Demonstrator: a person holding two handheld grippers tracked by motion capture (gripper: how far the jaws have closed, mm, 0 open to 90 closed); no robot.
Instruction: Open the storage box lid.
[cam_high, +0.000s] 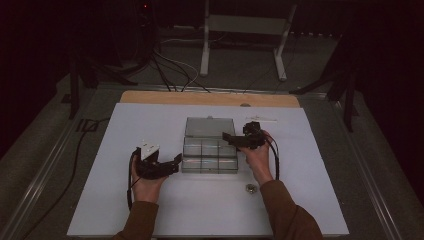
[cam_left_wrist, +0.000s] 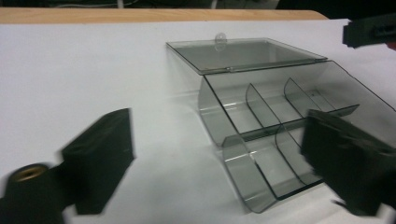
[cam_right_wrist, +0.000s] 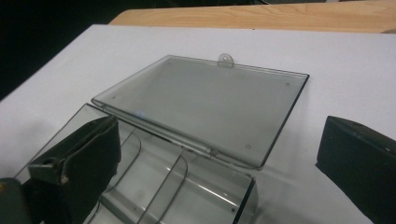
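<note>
White table (cam_high: 150, 210) — both claws wide, apparently empty, flanking open box (cam_high: 210, 150).

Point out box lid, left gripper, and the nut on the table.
lid (cam_right_wrist: 201, 107): right gripper view, middle of the clear panel.
left gripper (cam_high: 174, 162): high view, between its fingertips.
nut (cam_high: 250, 188): high view, its top.

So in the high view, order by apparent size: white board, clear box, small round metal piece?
1. white board
2. clear box, lid open flat
3. round metal piece, by far the smallest
All lie on one surface, so the order is safe.
</note>
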